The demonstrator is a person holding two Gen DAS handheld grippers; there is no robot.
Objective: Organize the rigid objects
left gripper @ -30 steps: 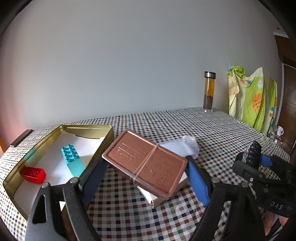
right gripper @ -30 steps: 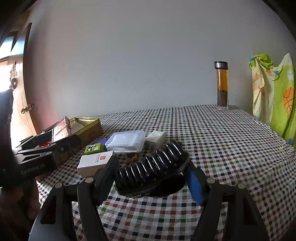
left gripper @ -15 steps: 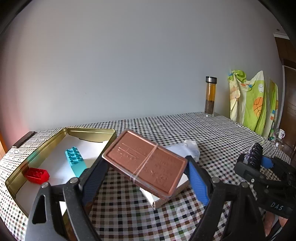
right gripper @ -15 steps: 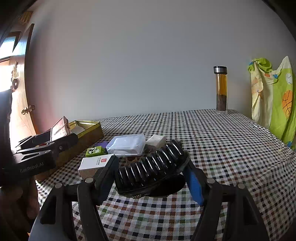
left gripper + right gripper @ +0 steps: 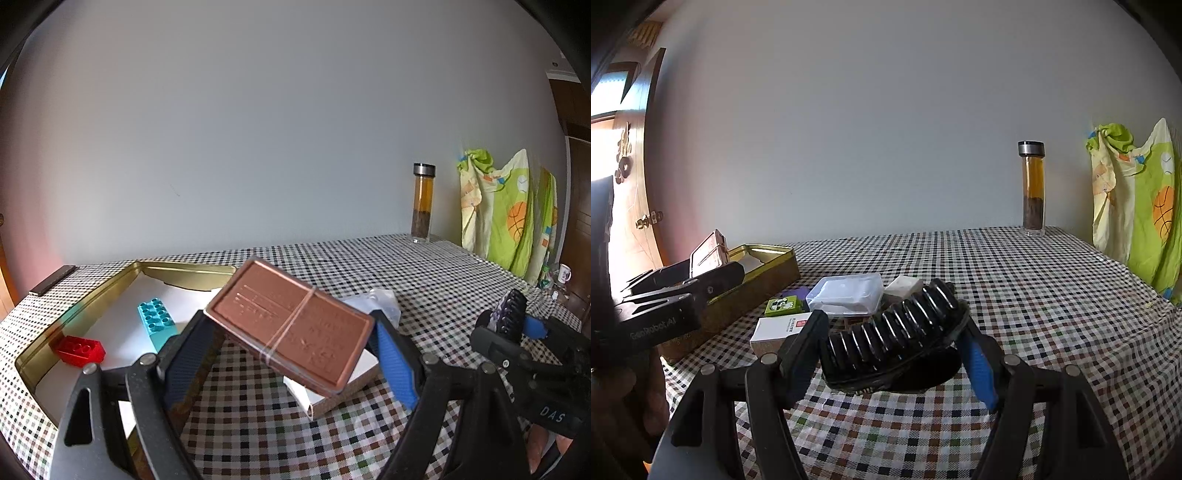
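My left gripper (image 5: 291, 347) is shut on a flat copper-brown box (image 5: 291, 325) bound with a rubber band, held tilted above the table beside an open gold tin (image 5: 177, 268). The tin holds a teal brick (image 5: 157, 319) and a red brick (image 5: 79, 350). My right gripper (image 5: 894, 343) is shut on a black ribbed object (image 5: 894, 334) above the checked tablecloth. The left gripper (image 5: 676, 291) with the brown box (image 5: 709, 253) also shows at the left of the right wrist view, over the tin (image 5: 768, 273). The right gripper (image 5: 517, 325) appears at the right of the left wrist view.
On the table lie a white-and-brown carton (image 5: 783, 328), a green panda box (image 5: 781, 306), a clear plastic case (image 5: 846, 295) and a small white box (image 5: 905, 286). A glass bottle (image 5: 1032, 188) stands at the far edge. Green cloth (image 5: 1137, 199) hangs at right.
Both grippers have risen a little with their objects still held; the table contents sit lower and farther in view. Nothing was released.
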